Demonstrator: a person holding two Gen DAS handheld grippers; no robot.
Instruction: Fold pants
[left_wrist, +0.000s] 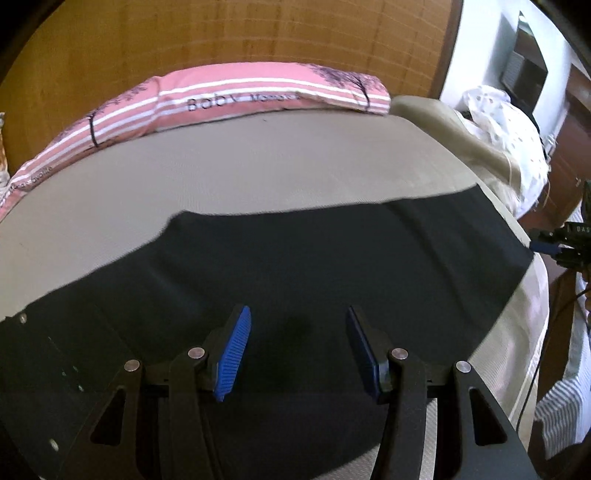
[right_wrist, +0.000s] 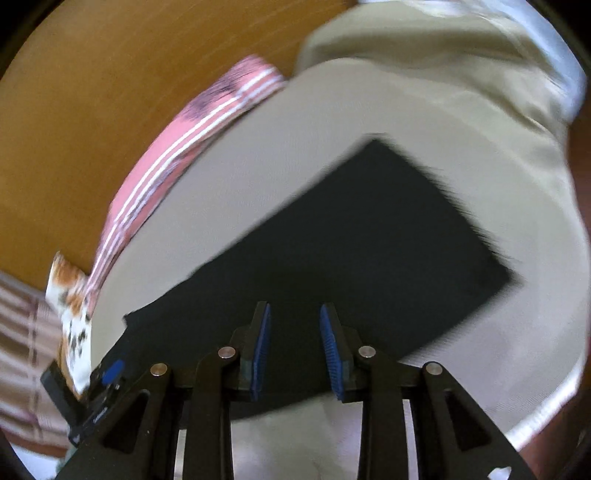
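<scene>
We see the left gripper (left_wrist: 297, 328) with its jaws parted and nothing between them, its blue pads (left_wrist: 234, 354) hanging above the dark cloth of the pants (left_wrist: 295, 266); whether they touch the cloth we cannot tell. It points forward and down over the near part of the pants, toward the headboard. The right gripper (right_wrist: 294, 325) likewise has its jaws released, a gap between the blue pads (right_wrist: 260, 354), and it is angled down over the near edge of the pants (right_wrist: 362, 236) in a view blurred by motion. In the left wrist view the right gripper (left_wrist: 565, 243) shows beside the right end of the pants, off the bed's edge; in the right wrist view the left gripper (right_wrist: 92, 387) shows near the left corner of the pants. The pants lie flat on the beige bed sheet (left_wrist: 240, 173) as one long black band, running crosswise in front of us. Beyond the pants, against the wooden headboard (left_wrist: 221, 33), lies a pink striped pillow (left_wrist: 229, 96). To the right of the pants, a beige pillow (left_wrist: 436, 114) and a white spotted cloth (left_wrist: 509, 125) sit at the bed's edge.
</scene>
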